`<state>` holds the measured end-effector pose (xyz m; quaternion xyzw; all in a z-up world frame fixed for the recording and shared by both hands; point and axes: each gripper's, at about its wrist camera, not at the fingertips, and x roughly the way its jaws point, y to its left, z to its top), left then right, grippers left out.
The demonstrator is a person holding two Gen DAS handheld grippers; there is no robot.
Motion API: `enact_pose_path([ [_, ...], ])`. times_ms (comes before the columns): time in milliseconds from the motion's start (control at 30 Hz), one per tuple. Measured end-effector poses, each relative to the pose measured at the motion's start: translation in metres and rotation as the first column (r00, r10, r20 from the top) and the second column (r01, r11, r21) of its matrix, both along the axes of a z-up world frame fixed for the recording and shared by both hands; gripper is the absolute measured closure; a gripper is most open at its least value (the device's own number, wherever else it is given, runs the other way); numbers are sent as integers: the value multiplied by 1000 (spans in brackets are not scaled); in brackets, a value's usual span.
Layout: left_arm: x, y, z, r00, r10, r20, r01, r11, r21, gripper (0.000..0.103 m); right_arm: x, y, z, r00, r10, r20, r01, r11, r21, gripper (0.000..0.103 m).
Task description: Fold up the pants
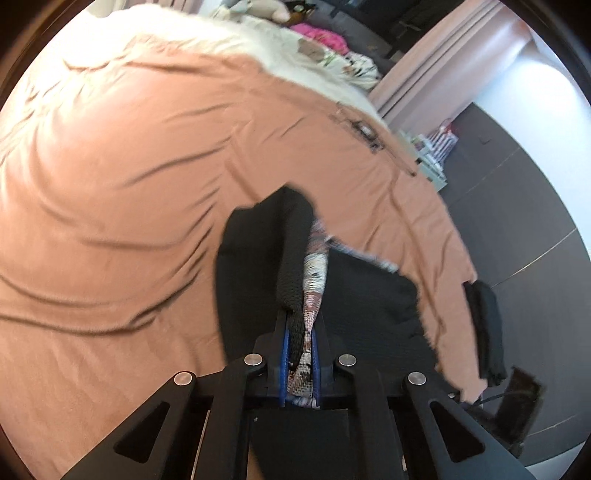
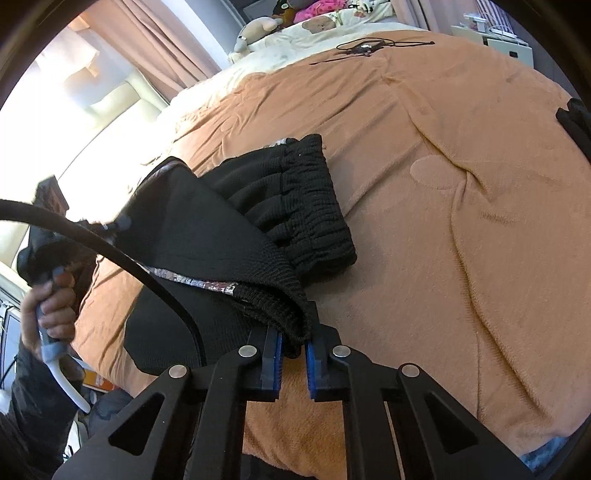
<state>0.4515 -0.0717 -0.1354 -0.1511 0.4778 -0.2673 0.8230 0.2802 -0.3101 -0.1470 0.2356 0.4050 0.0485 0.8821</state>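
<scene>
Black knit pants (image 1: 251, 266) with a patterned side stripe (image 1: 314, 273) lie partly folded on an orange blanket. My left gripper (image 1: 300, 325) is shut on a bunched edge of them, with black cloth and stripe pinched between its blue pads. In the right wrist view the pants (image 2: 207, 221) spread to the left, with the elastic waistband (image 2: 306, 206) lying flat further back. My right gripper (image 2: 293, 338) is shut on a black ribbed edge that hangs over its fingertips. A person's hand (image 2: 51, 306) holds the other gripper's handle at the far left.
The orange blanket (image 2: 461, 184) covers a bed, with cream bedding and soft toys (image 2: 258, 29) at the head. A black cabled device (image 2: 365, 46) lies near the top. Another black garment (image 1: 485, 328) hangs at the bed's edge. Dark floor (image 1: 517, 221) lies beyond. A black cable (image 2: 110, 251) crosses in front of the pants.
</scene>
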Motion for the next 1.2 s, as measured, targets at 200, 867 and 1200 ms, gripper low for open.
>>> enact_pose_path([
  [200, 15, -21, 36, 999, -3, 55, 4, 999, -33, 93, -2, -7, -1, 1000, 4, 14, -5, 1000, 18, 96],
  [867, 98, -135, 59, 991, -74, 113, 72, 997, 25, 83, -14, -20, -12, 999, 31, 29, -33, 998, 59, 97],
  [1200, 84, -106, 40, 995, -27, 93, 20, 997, 80, 25, -12, -20, -17, 999, 27, 24, -29, 996, 82, 97],
])
